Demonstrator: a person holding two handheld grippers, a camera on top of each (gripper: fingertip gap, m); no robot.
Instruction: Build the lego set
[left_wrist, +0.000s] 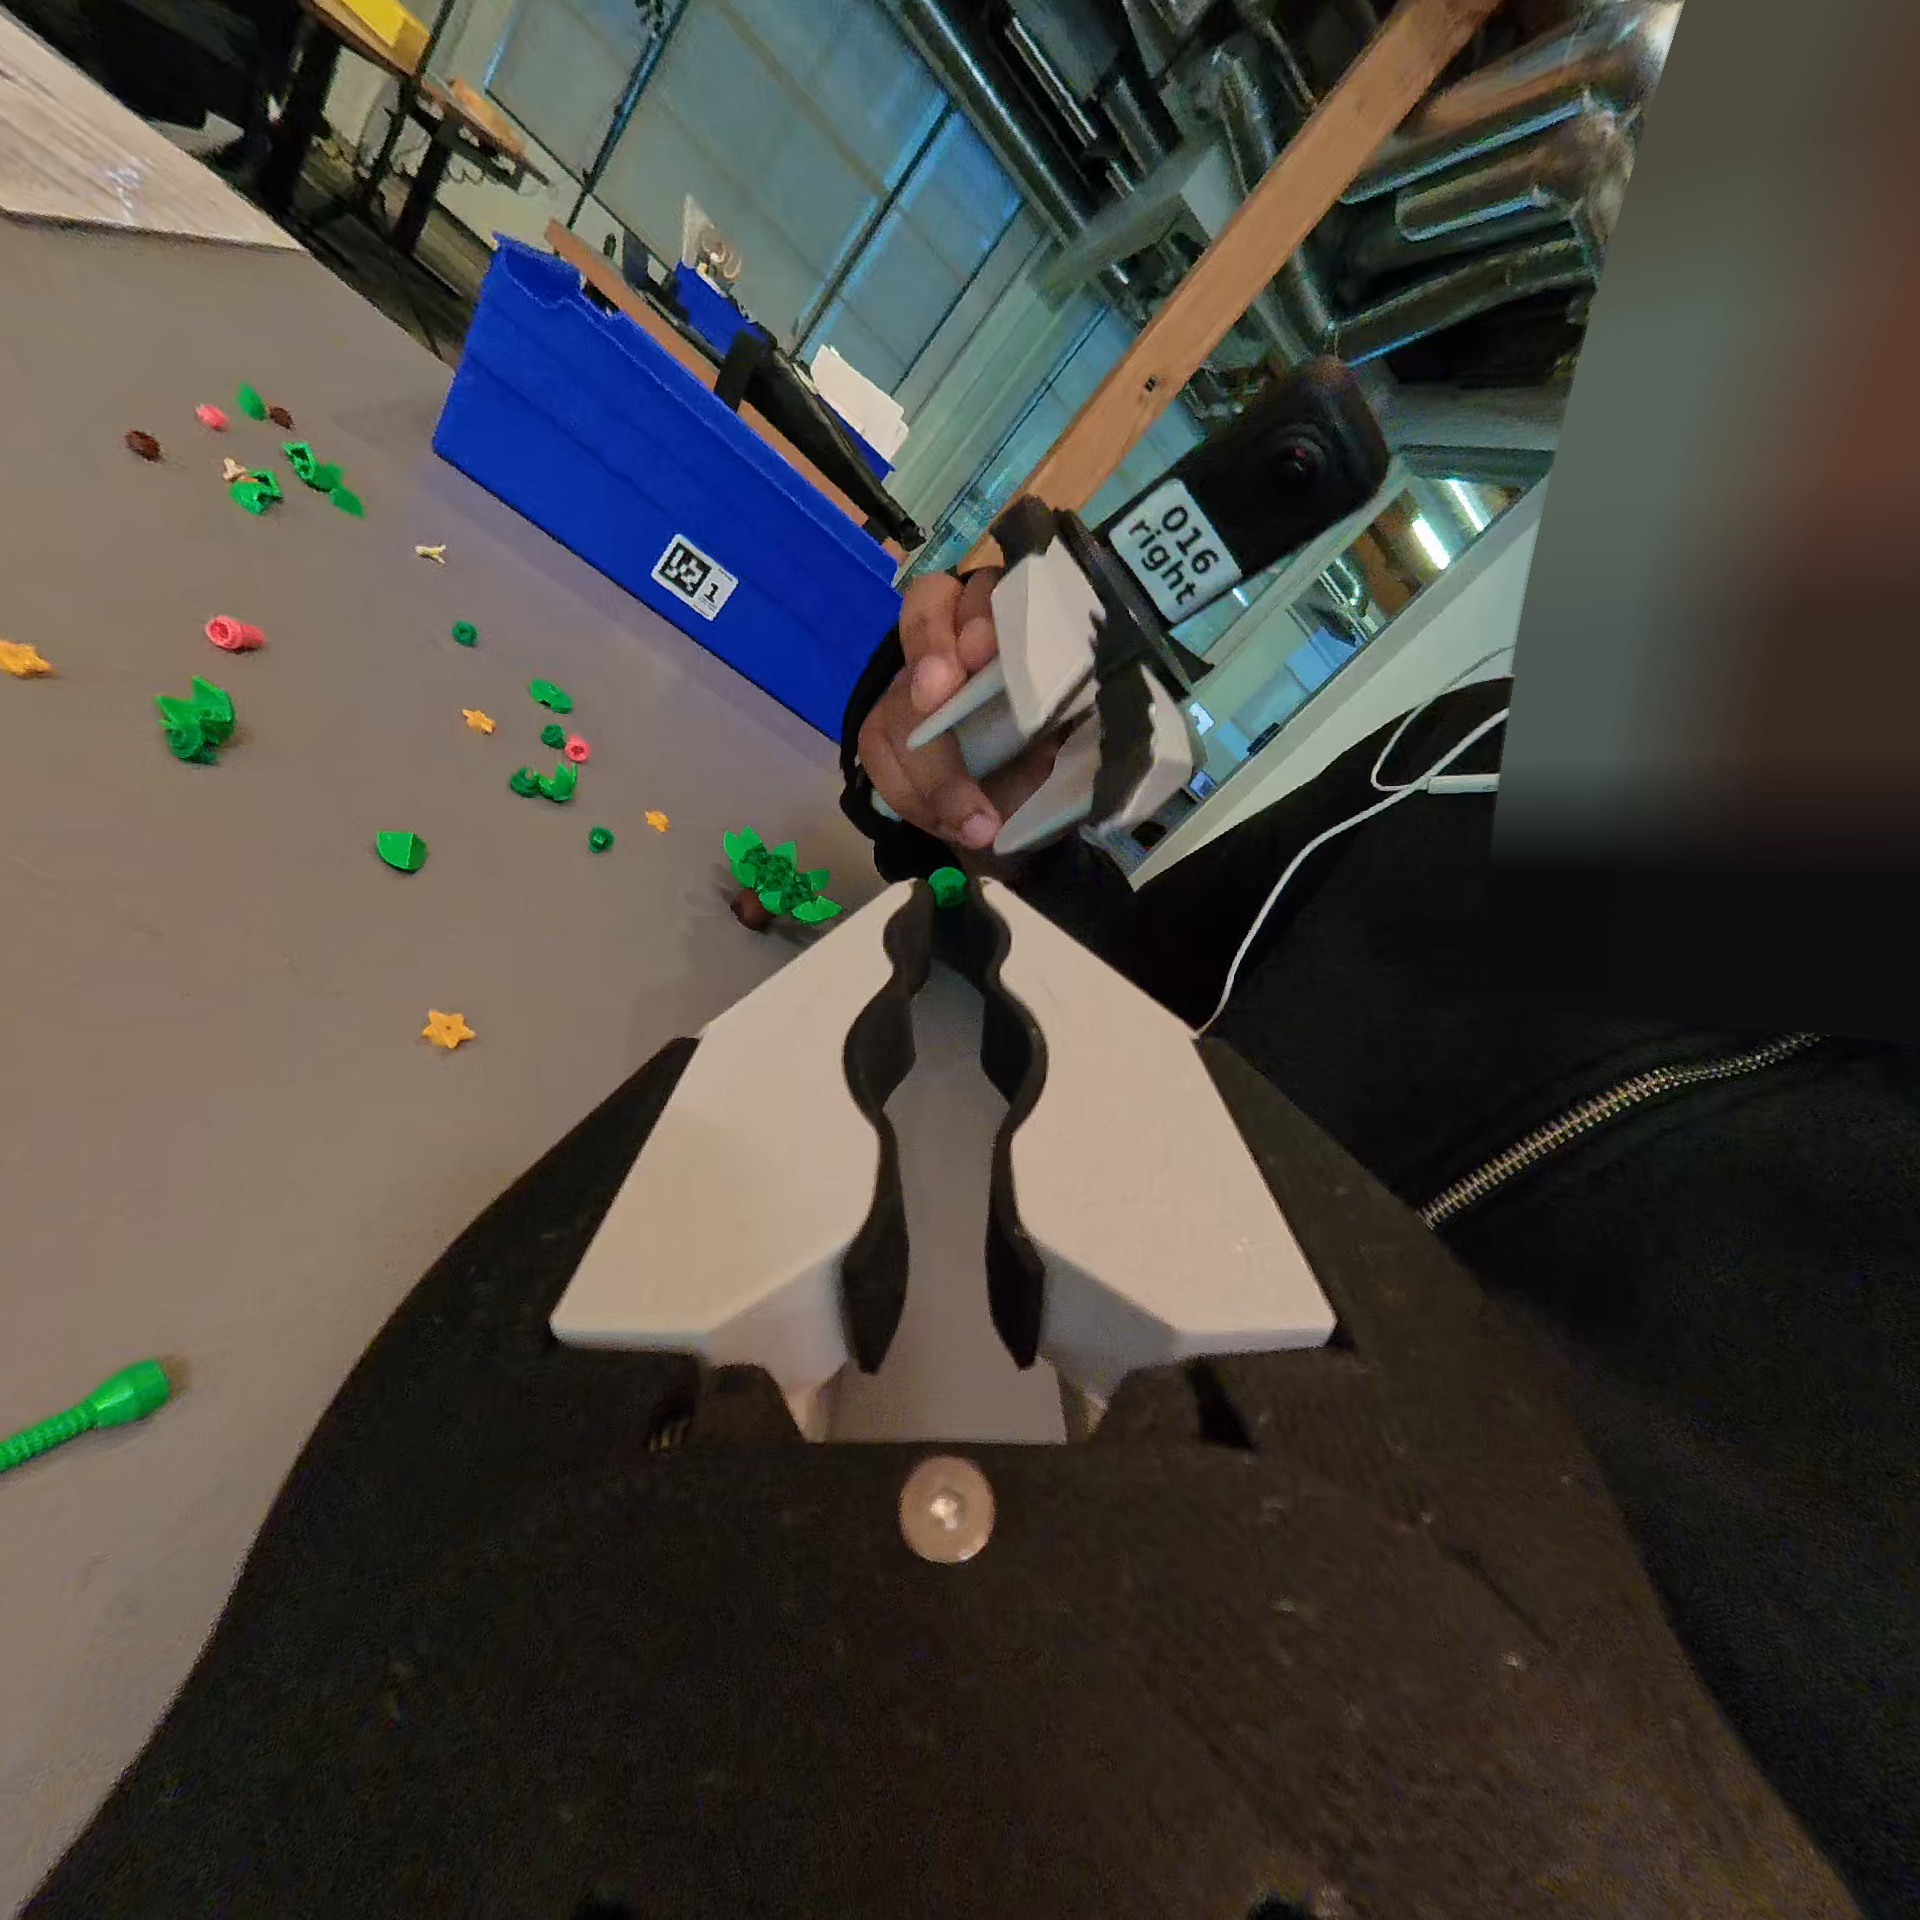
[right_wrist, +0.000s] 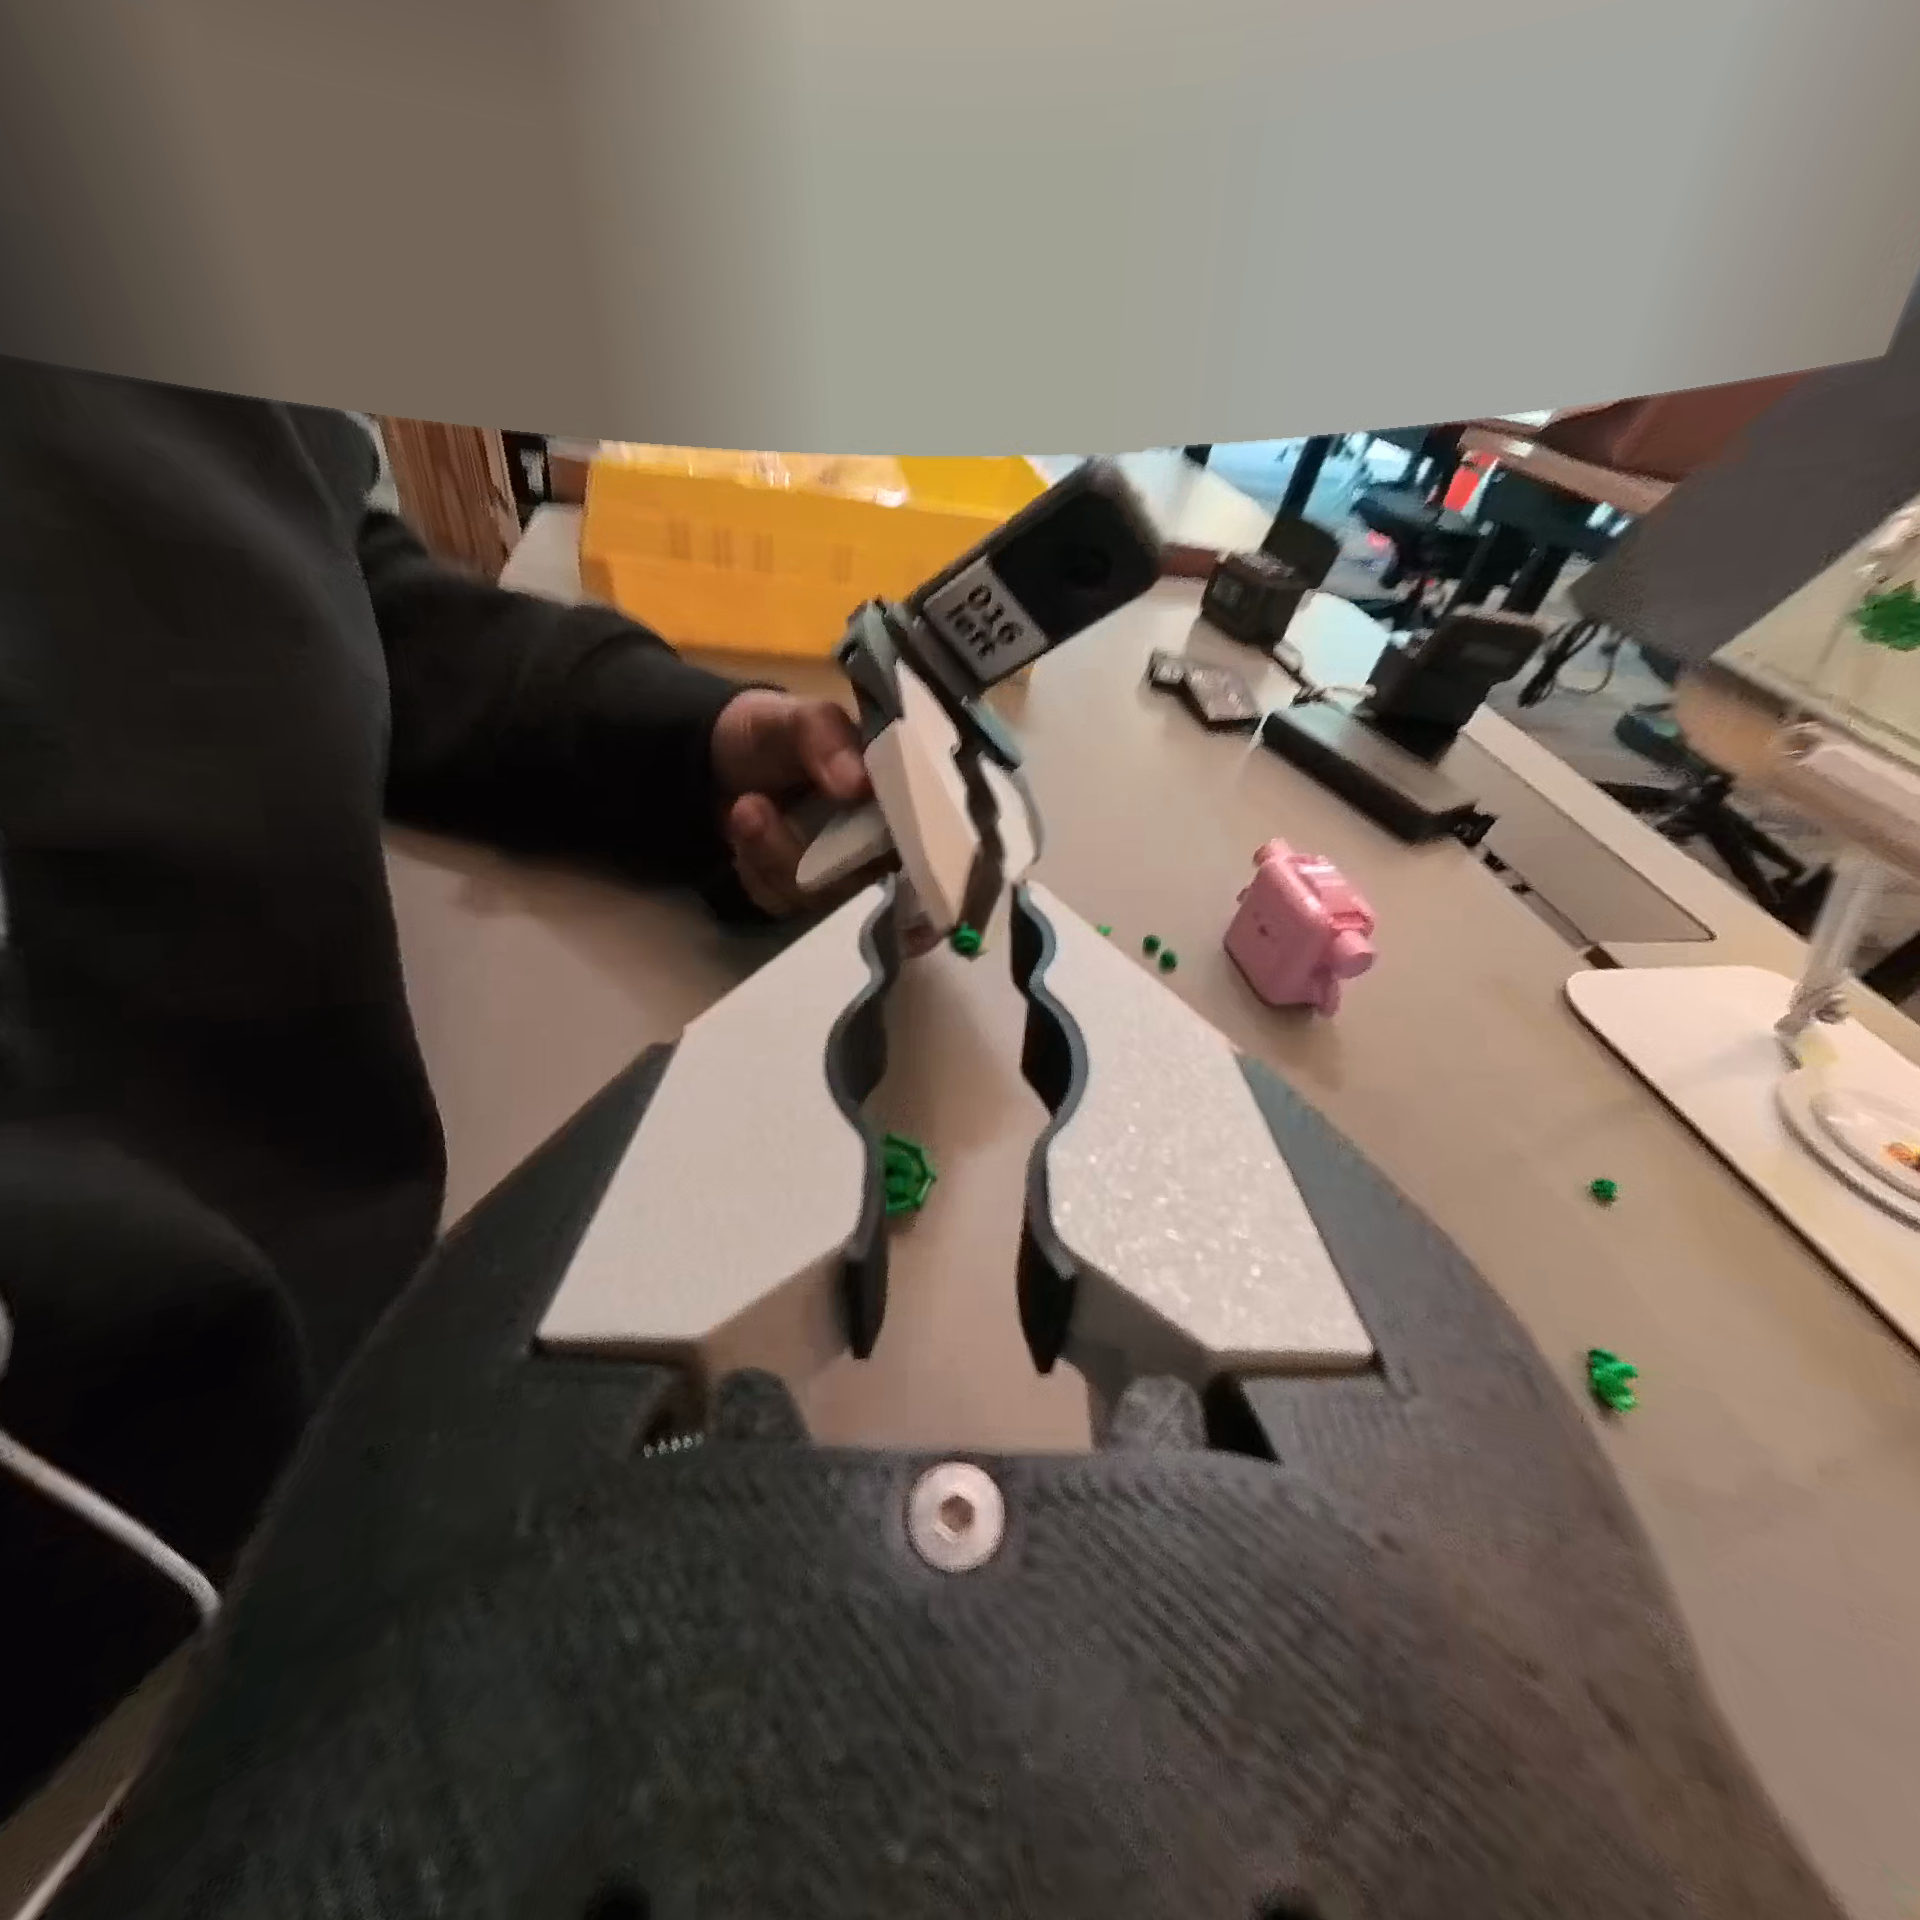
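Left claw (left_wrist: 948, 896) clamped on small green stud (left_wrist: 947, 886); right claw (right_wrist: 951, 914) apart, empty. Risk: tiny stud slipping out, dropping onto worktop (left_wrist: 260, 1091) during handover.

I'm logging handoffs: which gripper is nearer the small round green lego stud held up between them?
Left. The left gripper pinches the small round green lego stud at its fingertips; the right gripper, open, sits just short of it.

White labels on both camera housings (left_wrist: 1174, 556); tag sticker on blue bin (left_wrist: 694, 577).
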